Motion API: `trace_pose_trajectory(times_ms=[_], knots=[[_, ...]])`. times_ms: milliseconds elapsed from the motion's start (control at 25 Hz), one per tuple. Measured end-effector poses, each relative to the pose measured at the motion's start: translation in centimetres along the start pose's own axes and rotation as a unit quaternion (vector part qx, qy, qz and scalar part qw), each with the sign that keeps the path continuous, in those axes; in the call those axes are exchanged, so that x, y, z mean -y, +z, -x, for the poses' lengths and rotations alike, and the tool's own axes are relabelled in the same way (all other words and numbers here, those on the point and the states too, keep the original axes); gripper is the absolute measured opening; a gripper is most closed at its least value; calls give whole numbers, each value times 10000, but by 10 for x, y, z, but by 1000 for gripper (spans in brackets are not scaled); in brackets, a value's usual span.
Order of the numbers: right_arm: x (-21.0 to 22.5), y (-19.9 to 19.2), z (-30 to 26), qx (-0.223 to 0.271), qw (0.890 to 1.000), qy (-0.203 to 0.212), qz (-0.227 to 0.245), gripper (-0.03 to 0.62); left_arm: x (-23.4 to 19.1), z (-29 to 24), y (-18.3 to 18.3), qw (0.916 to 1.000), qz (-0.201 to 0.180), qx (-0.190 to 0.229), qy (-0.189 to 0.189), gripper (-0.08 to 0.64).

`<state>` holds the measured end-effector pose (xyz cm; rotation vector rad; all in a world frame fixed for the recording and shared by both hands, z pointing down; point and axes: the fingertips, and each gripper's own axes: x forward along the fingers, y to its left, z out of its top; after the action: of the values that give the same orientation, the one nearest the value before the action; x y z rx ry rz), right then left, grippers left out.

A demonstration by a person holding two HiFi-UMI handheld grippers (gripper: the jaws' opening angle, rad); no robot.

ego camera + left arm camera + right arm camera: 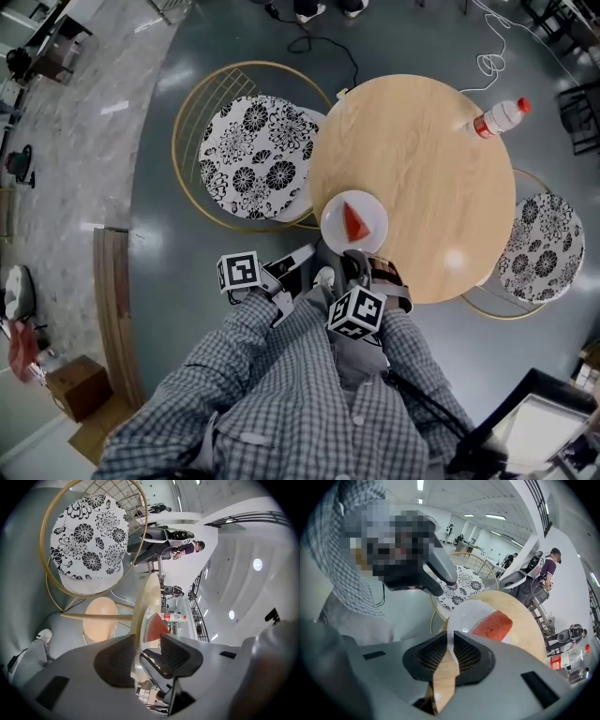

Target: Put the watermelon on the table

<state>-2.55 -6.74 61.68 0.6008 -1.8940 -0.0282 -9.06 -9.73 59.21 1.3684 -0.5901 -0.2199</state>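
Right gripper view: the right gripper (451, 639) has its fingers clenched on the rim of the white round plate (466, 613). The red watermelon wedge (493, 626) lies just ahead on it, at the edge of the round wooden desk (527, 630). The left gripper (147, 639) is released.

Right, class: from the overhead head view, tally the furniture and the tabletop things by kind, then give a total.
Round light-wood table: 1
Gold wire chairs with black-and-white floral cushions: 2
White round plate: 1
Red watermelon wedge: 1
Clear plastic bottle with red cap: 1
Total: 6
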Motion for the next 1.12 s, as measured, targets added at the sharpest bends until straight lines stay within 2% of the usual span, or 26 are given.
trace_pose_trajectory(times_ms=[80,240,360,480,600,680,720,760,880,960,1040,1120], knots=[[0,1,-1,60,9998,26,-180,41,5,1,-1,9999,15,46,-146,173],[0,4,4,348,9962,193,-776,41,8,2,-3,9998,-77,29,-162,170],[6,7,8,553,9906,231,-1230,41,10,0,-3,9997,-218,-3,-132,141],[16,7,13,712,9846,67,-1596,41,10,-1,-2,9991,-412,-56,-4,99],[31,6,23,916,9739,-183,-2070,40,15,-5,-2,9979,-625,-124,67,38],[39,3,32,1067,9614,-182,-2530,38,18,-8,-4,9968,-769,-195,95,9],[43,2,37,1181,9516,-155,-2831,33,20,-11,-4,9962,-834,-234,94,8],[50,0,43,1325,9394,-131,-3159,6,23,-13,-4,9956,-897,-270,84,8],[66,-10,61,1722,8985,-94,-4036,6,33,-21,-8,9930,-1120,-362,39,8],[73,-17,72,1903,8790,-62,-4373,6,40,-27,-13,9913,-1254,-398,19,8],[79,-23,83,2024,8727,-92,-4442,6,48,-33,-17,9896,-1381,-403,-32,8],[88,-26,93,2107,8754,-182,-4347,6,60,-40,-18,9862,-1613,-372,-87,8]])
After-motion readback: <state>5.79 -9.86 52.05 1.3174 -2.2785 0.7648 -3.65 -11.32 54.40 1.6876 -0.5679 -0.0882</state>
